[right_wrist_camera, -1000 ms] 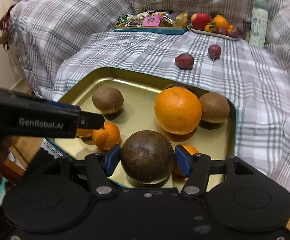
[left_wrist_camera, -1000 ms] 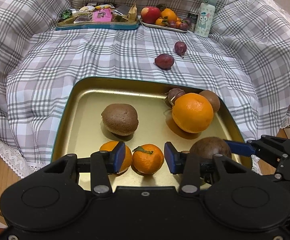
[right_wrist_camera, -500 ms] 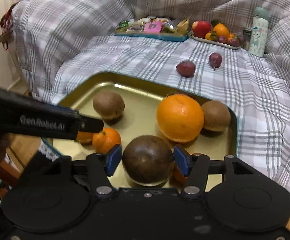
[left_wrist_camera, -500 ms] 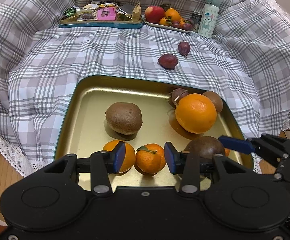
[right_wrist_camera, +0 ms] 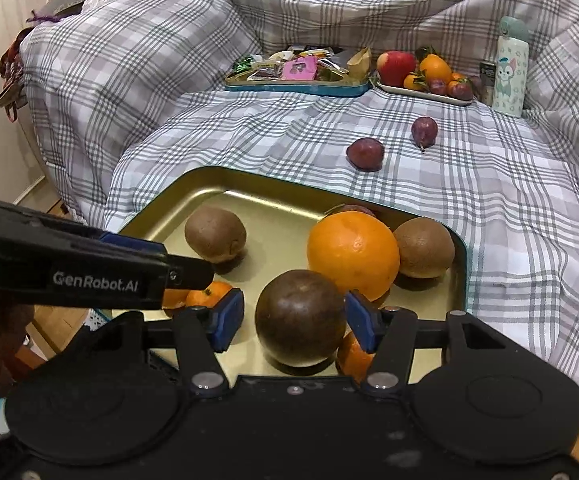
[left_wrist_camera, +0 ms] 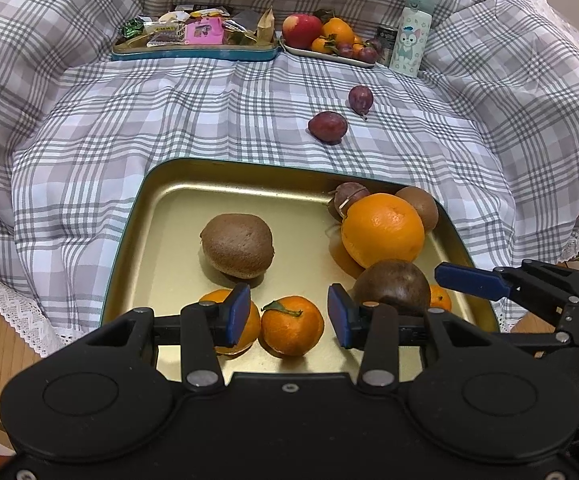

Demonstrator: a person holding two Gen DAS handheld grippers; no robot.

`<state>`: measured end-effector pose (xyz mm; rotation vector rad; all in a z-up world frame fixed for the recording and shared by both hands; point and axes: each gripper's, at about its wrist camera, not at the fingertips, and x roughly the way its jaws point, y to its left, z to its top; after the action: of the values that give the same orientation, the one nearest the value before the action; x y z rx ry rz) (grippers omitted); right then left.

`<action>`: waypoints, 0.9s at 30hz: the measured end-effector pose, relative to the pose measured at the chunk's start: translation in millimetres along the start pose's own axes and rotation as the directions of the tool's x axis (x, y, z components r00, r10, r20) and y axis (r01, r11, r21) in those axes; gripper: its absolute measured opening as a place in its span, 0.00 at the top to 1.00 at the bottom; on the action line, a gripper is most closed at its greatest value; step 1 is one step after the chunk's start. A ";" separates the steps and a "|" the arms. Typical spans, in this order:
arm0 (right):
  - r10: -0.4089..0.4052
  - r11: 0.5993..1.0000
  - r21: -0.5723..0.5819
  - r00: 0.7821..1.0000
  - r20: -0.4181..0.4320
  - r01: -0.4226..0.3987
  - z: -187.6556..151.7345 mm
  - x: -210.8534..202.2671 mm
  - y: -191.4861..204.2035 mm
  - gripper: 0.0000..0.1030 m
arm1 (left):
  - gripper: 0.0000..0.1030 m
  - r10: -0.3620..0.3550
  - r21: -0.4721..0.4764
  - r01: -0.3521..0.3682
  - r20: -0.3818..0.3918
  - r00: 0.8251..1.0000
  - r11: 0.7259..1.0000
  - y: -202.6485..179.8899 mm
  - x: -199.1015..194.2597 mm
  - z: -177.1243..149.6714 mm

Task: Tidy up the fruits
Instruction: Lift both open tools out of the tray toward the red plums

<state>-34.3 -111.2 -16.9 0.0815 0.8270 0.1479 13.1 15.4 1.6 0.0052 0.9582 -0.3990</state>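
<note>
Here the dark round fruit (right_wrist_camera: 300, 317) sits between the right gripper (right_wrist_camera: 294, 320)'s jaws.

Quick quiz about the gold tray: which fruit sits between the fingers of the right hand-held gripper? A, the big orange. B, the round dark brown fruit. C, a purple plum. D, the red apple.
B: in the right wrist view the round dark brown fruit sits between the blue pads of the right hand-held gripper, with the big orange behind it.
</note>
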 end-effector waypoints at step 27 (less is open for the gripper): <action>-0.068 0.983 0.174 0.997 0.037 0.060 40.6 2.1 -51.4 0.43 | 0.51 0.037 0.025 -0.039 0.050 0.998 0.999 -11.4 8.1 55.6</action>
<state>2.2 -162.2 2.3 0.2207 0.7972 0.0133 57.5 -7.7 29.3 0.0365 0.9026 -0.3746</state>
